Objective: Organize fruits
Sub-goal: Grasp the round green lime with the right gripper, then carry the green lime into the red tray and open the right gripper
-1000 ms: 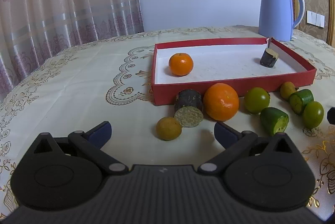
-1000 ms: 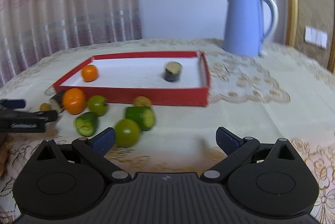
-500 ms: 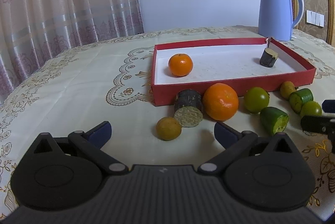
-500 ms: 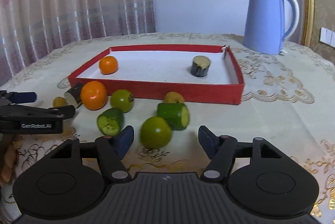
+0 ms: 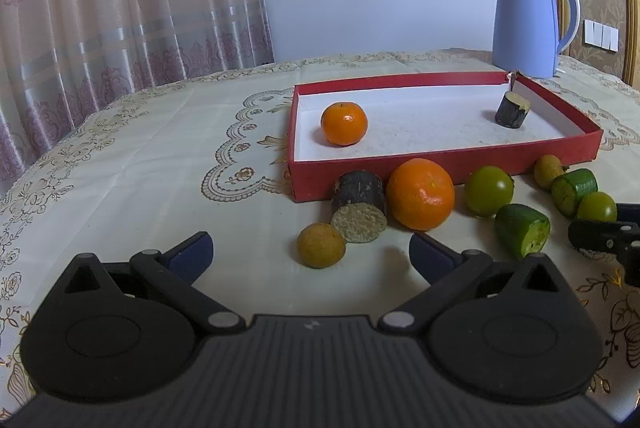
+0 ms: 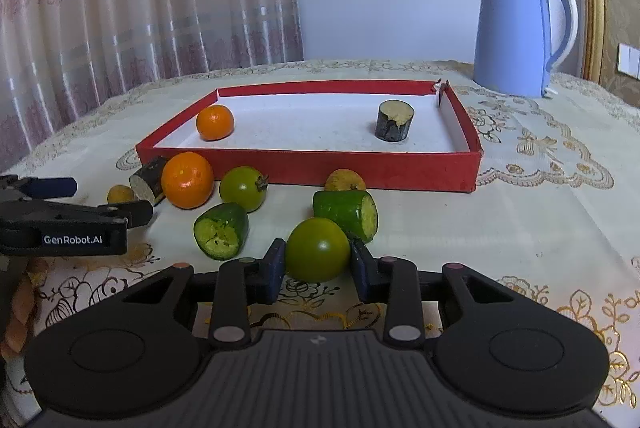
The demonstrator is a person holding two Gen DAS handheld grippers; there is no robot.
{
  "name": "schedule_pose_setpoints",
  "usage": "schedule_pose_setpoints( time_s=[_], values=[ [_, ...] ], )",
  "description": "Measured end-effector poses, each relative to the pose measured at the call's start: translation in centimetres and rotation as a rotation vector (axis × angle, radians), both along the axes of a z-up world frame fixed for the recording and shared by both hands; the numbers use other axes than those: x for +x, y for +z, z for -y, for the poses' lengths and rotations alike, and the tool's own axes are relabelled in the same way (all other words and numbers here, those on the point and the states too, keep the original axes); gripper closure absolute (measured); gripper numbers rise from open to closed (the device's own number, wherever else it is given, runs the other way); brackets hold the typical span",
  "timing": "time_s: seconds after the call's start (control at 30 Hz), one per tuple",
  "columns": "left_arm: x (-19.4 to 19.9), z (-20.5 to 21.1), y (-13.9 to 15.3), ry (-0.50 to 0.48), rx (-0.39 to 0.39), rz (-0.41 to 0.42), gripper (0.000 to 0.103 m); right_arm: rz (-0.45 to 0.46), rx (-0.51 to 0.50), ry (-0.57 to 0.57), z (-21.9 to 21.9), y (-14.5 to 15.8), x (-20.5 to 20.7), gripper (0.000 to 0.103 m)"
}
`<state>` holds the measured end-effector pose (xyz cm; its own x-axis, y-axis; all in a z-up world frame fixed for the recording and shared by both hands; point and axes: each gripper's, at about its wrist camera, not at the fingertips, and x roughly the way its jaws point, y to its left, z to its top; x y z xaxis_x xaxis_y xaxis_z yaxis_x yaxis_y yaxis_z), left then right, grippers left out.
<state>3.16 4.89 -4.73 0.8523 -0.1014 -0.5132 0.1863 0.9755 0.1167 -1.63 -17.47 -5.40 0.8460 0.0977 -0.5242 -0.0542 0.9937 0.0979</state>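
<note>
Glossy round green fruit [image 6: 317, 249] — right claw [image 6: 318, 264] closing on it; left claw [image 5: 310, 252] wide

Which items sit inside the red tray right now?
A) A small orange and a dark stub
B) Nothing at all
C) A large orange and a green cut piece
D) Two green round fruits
A: the right wrist view shows only a small orange and a dark stub on the white floor of the red tray.
</note>
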Motion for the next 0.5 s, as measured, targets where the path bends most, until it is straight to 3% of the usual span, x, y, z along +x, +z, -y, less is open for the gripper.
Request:
schedule_pose_setpoints(
  time_s=[0.2,0.33,0.5],
  values=[
    [0.1,0.2,-0.1,0.003,0.012,-0.008,0.0,0.016,0.006,-0.014,0.6,0.3,-0.6,0.07],
    [0.3,0.4,-0.2,0.005,0.026,-0.018,0.0,0.076,-0.025,-0.017,0.8,2.0,-0.9,0.07],
    [0.4,0.6,-0.4,0.006,0.044,-0.023,0.0,0.125,-0.075,-0.014,1.3,4.0,2.0,0.07]
  ],
)
